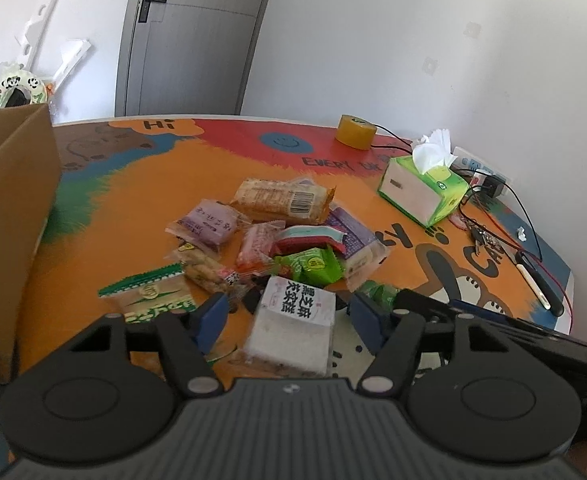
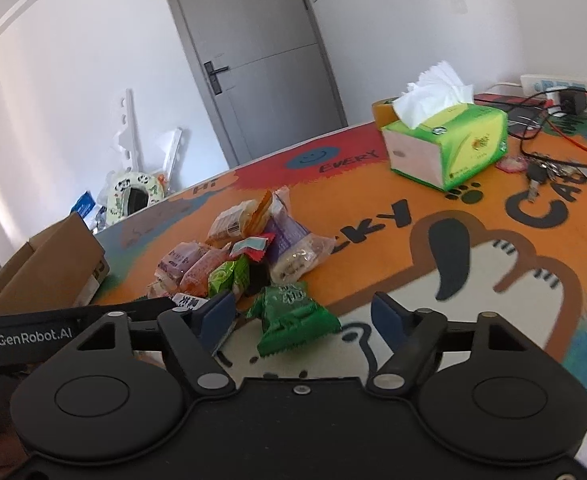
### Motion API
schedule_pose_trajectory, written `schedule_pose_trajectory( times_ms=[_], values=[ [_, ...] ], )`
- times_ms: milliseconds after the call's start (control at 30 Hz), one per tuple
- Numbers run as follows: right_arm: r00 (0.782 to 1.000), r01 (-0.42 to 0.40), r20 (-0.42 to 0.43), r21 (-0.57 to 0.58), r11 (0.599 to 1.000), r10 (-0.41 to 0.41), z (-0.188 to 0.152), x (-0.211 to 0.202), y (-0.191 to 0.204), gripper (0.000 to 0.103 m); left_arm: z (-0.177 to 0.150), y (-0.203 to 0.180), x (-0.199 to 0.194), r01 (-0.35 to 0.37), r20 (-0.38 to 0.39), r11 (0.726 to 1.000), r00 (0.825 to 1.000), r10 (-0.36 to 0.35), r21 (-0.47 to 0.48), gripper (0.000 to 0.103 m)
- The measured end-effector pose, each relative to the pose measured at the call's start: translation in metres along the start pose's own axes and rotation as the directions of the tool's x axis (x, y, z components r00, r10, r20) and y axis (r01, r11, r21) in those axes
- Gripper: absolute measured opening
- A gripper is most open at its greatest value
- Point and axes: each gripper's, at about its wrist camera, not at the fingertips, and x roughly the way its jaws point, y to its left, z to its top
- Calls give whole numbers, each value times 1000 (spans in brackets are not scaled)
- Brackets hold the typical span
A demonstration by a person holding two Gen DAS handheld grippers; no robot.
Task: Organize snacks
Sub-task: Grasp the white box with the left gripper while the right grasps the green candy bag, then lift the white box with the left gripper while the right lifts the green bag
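On the bright cartoon-printed table (image 1: 141,200), seen from the left wrist camera, the left gripper (image 1: 286,314) hung with its blue fingers spread wide on either side of a white snack pack with black lettering (image 1: 295,320), apart from it on both flanks and gripping nothing. The pile of snacks (image 1: 277,236) lay just beyond at twelve o'clock: a long orange biscuit pack (image 1: 281,198), a purple pack (image 1: 207,226), a bright green pouch (image 1: 313,266), and at ten o'clock a green-and-white wafer pack (image 1: 153,294). A cardboard box (image 1: 9,208) stood open at nine o'clock, well apart from the pile. A tissue box (image 1: 423,188) and a roll of yellow tape (image 1: 355,131) sat at one o'clock.

From the right wrist camera, the right gripper (image 2: 303,316) was likewise spread and empty, a dark green pouch (image 2: 293,318) lying between its fingers, nearer the left one, not pinched. The same pile rose at eleven o'clock, the cardboard box at nine, the tissue box at one, with keys (image 2: 541,172) and cables at two.

By appearance the sorting was at an early stage, the step in hand a reach for the nearest packs. The next move would likely call for lowering each tool until its fingers flanked its pack, then closing gently, since soft wrappers slip and crumple, before carrying toward the box, presumably the destination.
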Motion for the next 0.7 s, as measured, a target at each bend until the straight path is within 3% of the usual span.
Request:
schedule_pose_trajectory(
  times_ms=[167, 300, 700],
  values=[
    [999, -35, -24, -10, 999, 35, 2, 17, 2, 63, 3, 0, 6, -20, -13, 1000, 1000, 20, 1, 66],
    [997, -58, -55, -8, 998, 57, -4, 24, 0, 40, 2, -2, 11, -24, -29, 1000, 999, 25, 8, 66],
    [1000, -21, -13, 38, 999, 22, -14, -7, -23, 36, -11, -16, 26, -47, -64, 997, 997, 50, 54, 66]
  ],
)
